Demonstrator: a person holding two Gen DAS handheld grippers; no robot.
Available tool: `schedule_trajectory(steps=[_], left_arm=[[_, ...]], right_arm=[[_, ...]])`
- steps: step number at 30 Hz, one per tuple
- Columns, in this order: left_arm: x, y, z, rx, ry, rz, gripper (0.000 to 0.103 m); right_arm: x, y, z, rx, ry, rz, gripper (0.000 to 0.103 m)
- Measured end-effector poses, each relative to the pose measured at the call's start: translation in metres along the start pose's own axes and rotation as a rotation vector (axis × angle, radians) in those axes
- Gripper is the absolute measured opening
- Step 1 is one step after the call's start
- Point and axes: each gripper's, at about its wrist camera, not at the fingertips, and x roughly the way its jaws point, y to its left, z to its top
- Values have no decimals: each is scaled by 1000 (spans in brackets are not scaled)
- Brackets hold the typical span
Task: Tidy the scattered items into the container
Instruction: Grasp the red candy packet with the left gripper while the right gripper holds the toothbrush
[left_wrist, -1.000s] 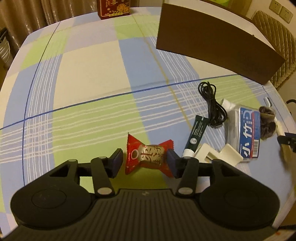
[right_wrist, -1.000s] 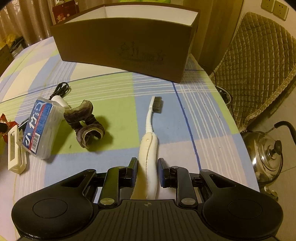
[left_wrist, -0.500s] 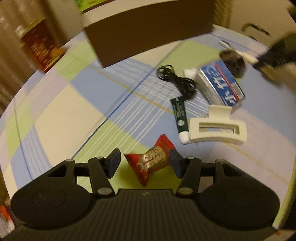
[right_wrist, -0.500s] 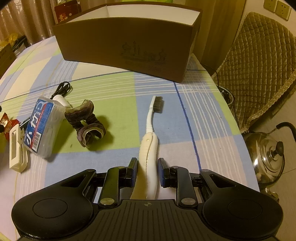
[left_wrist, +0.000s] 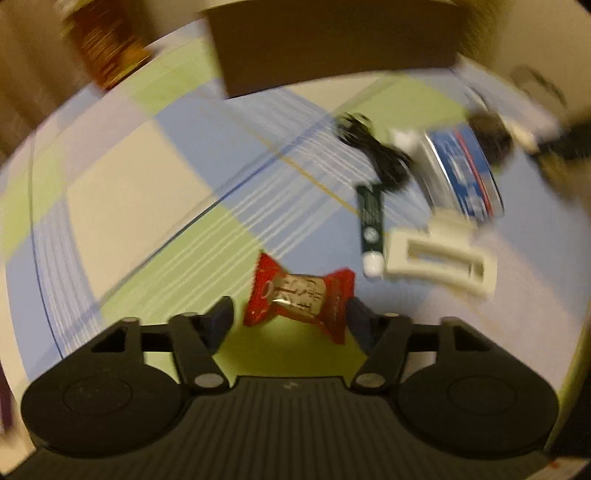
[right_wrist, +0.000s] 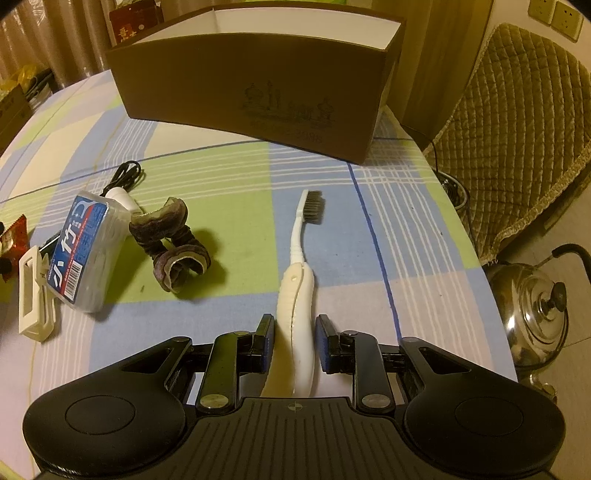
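Observation:
A red-wrapped candy (left_wrist: 299, 297) lies on the checked tablecloth between the fingers of my left gripper (left_wrist: 290, 314). Its jaws are opening: the left pad stands clear of the wrapper and the right pad is at its crimped end. My right gripper (right_wrist: 294, 325) is shut on the thick handle of a white toothbrush (right_wrist: 299, 258), which lies flat with its bristles pointing away towards the box. The brown cardboard box (right_wrist: 258, 74) stands open-topped at the back of the table, and shows blurred (left_wrist: 332, 48) in the left wrist view.
A floss-pick box (right_wrist: 85, 251), a white hair clip (right_wrist: 33, 295), a dark scrunchie (right_wrist: 173, 243) and a black cable (right_wrist: 125, 175) lie left of the toothbrush. A green tube (left_wrist: 371, 221) lies beside the clip. Off the table's right edge are a quilted chair (right_wrist: 517, 129) and a steel kettle (right_wrist: 535, 314).
The left wrist view has rolled and blurred, and the left jaws have spread wider around the candy. The right gripper and the toothbrush have stayed still.

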Motion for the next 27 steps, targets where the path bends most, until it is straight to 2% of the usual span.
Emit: schedule_trajectory(steps=[3, 5, 6, 8, 10, 13, 16, 21, 22, 27], left_arm=[[-4, 20, 1, -273, 12, -40, 65], [-3, 30, 0, -435, 21, -85, 59], [-2, 33, 0, -492, 25, -102, 57], [3, 33, 2, -533, 39, -90, 52], [11, 28, 6, -517, 52, -42, 48], [19, 21, 11, -467, 53, -13, 40], [23, 11, 15, -366, 43, 35, 40], [28, -3, 17, -215, 33, 70, 28], [28, -4, 17, -212, 31, 68, 25], [29, -8, 15, -204, 27, 114, 23]], right_arm=[[0, 0, 0, 0, -1, 0, 22], [0, 1, 0, -2, -1, 1, 24], [0, 1, 0, -4, 0, 3, 25], [1, 2, 0, -7, -1, 5, 28], [1, 3, 0, -10, -1, 4, 29], [2, 3, 1, -10, -2, 7, 29], [2, 2, 0, -8, -4, 9, 29], [3, 2, 1, -9, -16, -1, 30], [3, 3, 1, -8, -20, -4, 30], [6, 3, 4, -13, -30, -17, 29]])
